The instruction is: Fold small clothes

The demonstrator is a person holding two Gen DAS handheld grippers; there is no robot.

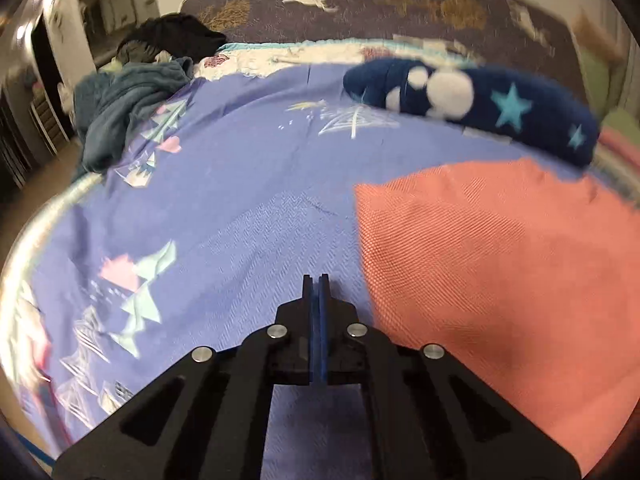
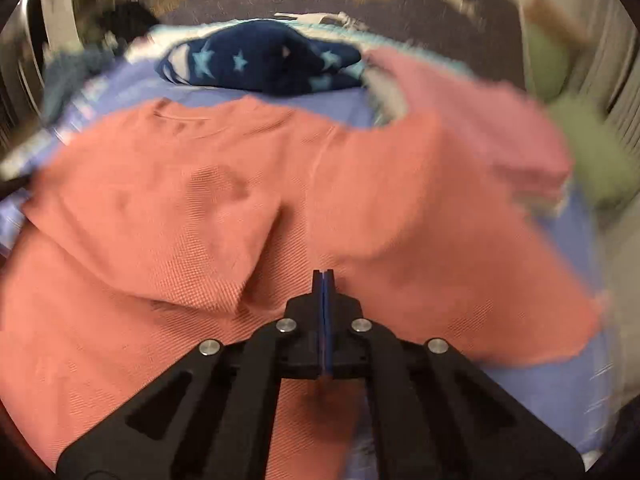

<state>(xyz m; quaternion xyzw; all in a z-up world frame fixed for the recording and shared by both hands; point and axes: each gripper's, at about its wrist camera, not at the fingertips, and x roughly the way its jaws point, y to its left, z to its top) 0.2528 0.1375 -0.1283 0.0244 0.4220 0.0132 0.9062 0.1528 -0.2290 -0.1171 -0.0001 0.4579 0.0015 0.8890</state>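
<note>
A coral knit shirt [image 2: 180,220] lies spread and rumpled on the purple patterned bedspread [image 1: 240,180], neckline toward the far side. In the left wrist view only the shirt's left part [image 1: 500,260] shows, at the right. My left gripper [image 1: 315,277] is shut with nothing between its pads, over bare bedspread just left of the shirt's edge. My right gripper [image 2: 323,272] is shut too and hangs over the middle of the shirt, by a raised fold. I see no cloth pinched at its tips. Both views are blurred.
A navy garment with light stars [image 1: 480,100] lies beyond the shirt. A teal blanket [image 1: 120,112] and dark clothes [image 1: 172,36] are heaped at the far left corner. A pink cloth [image 2: 480,120] and green cushions [image 2: 592,152] sit at the right. The bed's edge curves along the left.
</note>
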